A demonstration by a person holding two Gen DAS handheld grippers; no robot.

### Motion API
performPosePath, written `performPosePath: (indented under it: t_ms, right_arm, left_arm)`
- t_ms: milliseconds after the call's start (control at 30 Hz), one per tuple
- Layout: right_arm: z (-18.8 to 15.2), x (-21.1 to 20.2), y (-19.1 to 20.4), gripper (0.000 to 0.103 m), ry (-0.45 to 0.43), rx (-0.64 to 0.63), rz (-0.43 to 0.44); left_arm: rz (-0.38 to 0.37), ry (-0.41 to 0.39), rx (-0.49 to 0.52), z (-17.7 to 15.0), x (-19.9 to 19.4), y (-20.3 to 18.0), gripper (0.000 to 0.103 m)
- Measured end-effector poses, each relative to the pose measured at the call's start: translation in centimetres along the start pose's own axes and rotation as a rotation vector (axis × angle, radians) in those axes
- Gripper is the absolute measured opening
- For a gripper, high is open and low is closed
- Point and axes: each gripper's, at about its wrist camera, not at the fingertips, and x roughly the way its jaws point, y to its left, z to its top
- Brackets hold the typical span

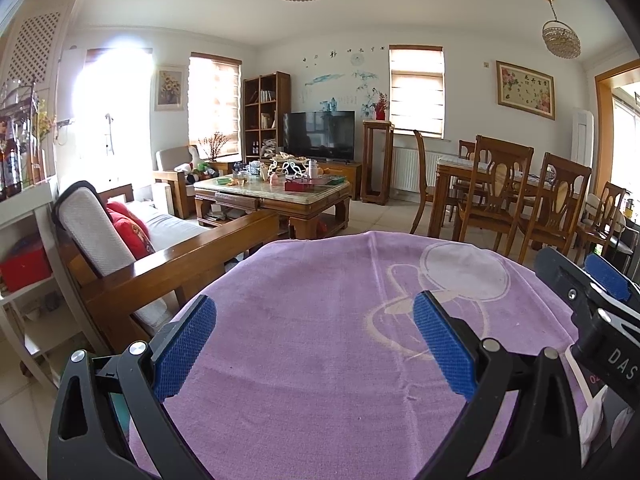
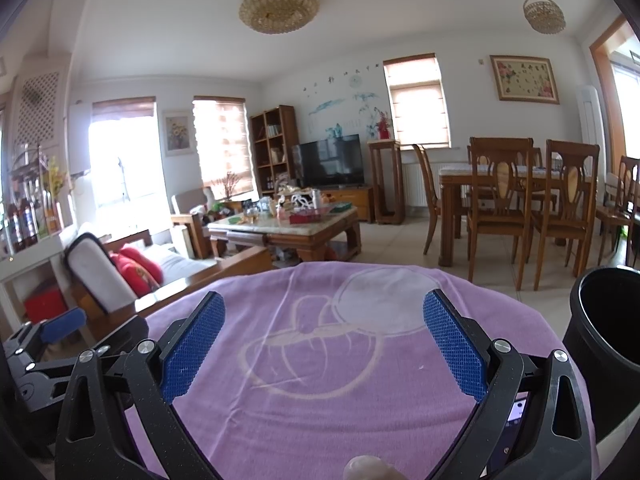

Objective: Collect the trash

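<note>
**A:** Left wrist view first. The left hand-held gripper (image 1: 314, 346) hangs over the purple cloth (image 1: 320, 320) that covers the counter, blue pads spread wide, nothing between them. At the right edge the right hand-held gripper (image 1: 600, 292) pokes in, and low in that corner there is something white and crumpled (image 1: 596, 420), partly hidden by the gripper body. Could be the trash; I can't tell for sure.

**B:** Beyond the cloth, a sofa (image 1: 120, 240) on the left, a coffee table (image 1: 272, 196) loaded with odds and ends, and a dining table (image 1: 480, 176) with chairs on the right.

**A:** Now the right wrist view. Same story: right hand-held gripper (image 2: 324, 348) released, jaws wide apart above the cloth's pale printed pattern (image 2: 320, 340). The other gripper (image 2: 56, 332) shows at far left. Just off the cloth's right side stands a black bin (image 2: 604, 344), mouth open.

**B:** Something pale and rounded at the bottom edge (image 2: 368, 468); too blurred to name.

**A:** No clear trash between either set of pads. I'd say it's the very start. Best play: tilt the wrists down to find the scrap, straddle it squarely, and don't pinch the cloth along with it, since dragging it could shift everything. The bin's near the right side, so that hand has the short carry.
</note>
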Motion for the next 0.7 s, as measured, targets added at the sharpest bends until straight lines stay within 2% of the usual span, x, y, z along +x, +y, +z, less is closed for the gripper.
performPosePath:
  t_ms: [700]
  right_arm:
    - [0.02,0.00,-0.06,0.098,0.002,0.001,0.000]
  left_arm:
    - [0.002,-0.001,0.002,-0.08,-0.16,-0.26,0.098]
